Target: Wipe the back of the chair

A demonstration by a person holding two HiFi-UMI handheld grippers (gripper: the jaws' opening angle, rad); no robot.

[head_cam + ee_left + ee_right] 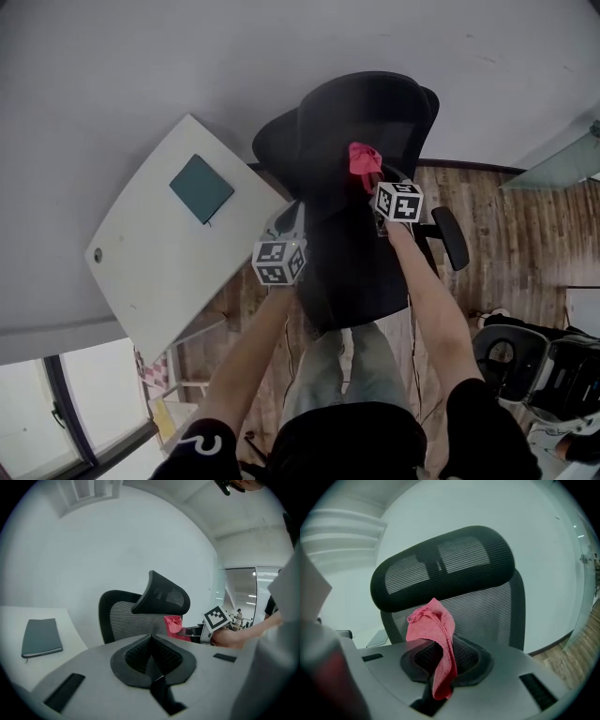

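A black mesh office chair stands in front of me, its back and headrest close ahead in the right gripper view. My right gripper is shut on a red cloth, which it holds up just before the mesh of the back, below the headrest. The cloth bunches above the jaws and hangs down between them. My left gripper hovers at the chair's left side, shut with nothing in it. From there the cloth shows beside the chair back.
A white desk with a dark green notebook stands left of the chair, near a pale wall. The chair's armrest sticks out on the right over the wooden floor. Another dark chair is at the lower right.
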